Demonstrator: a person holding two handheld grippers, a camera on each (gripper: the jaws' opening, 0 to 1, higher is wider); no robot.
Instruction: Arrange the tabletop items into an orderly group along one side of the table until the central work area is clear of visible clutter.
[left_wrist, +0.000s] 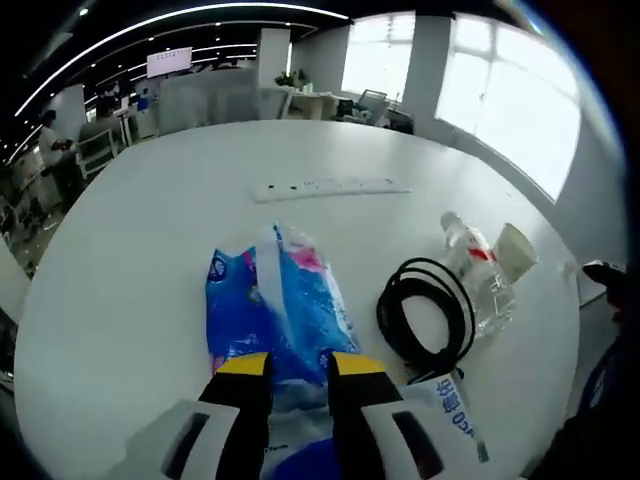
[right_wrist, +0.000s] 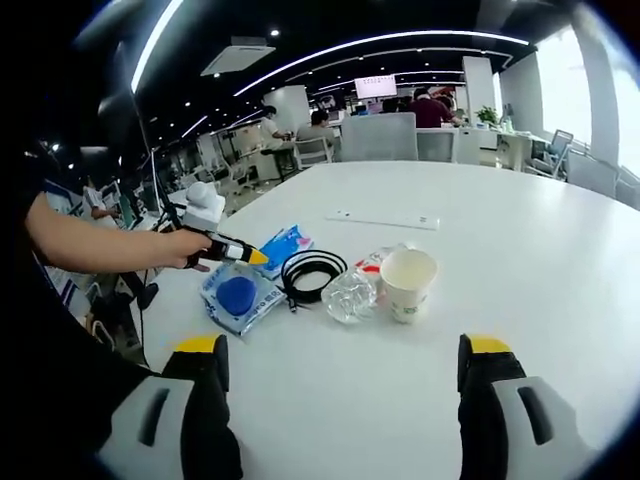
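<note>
In the left gripper view, the left tool (left_wrist: 300, 368) rose from the bottom centre of the frame with its yellow-tipped jaws drawn close together, clamped on the near end of a blue wet-wipe packet (left_wrist: 275, 300) that lay on the white table (left_wrist: 140, 260). To the right of the packet sat a coil of black cable (left_wrist: 425, 310), and just beyond it, touching the coil, a clear plastic bottle (left_wrist: 480, 270) lay on its side with a paper cup (left_wrist: 515, 250) beside it at the right edge. A white power strip (left_wrist: 330, 187) stretched across the upper centre, well apart from the group. A second blue pack with printed characters (left_wrist: 450, 415) showed at the lower right, next to the tool.

In the right gripper view, the right tool (right_wrist: 340, 365) stood at the bottom with its jaws wide apart, holding nothing, over bare table. In the middle of the frame the paper cup stood upright, the bottle on its left, then the cable, then the blue packs at centre left. A hand (right_wrist: 178, 248) reached in from the left edge holding the left tool at the packet.
</note>
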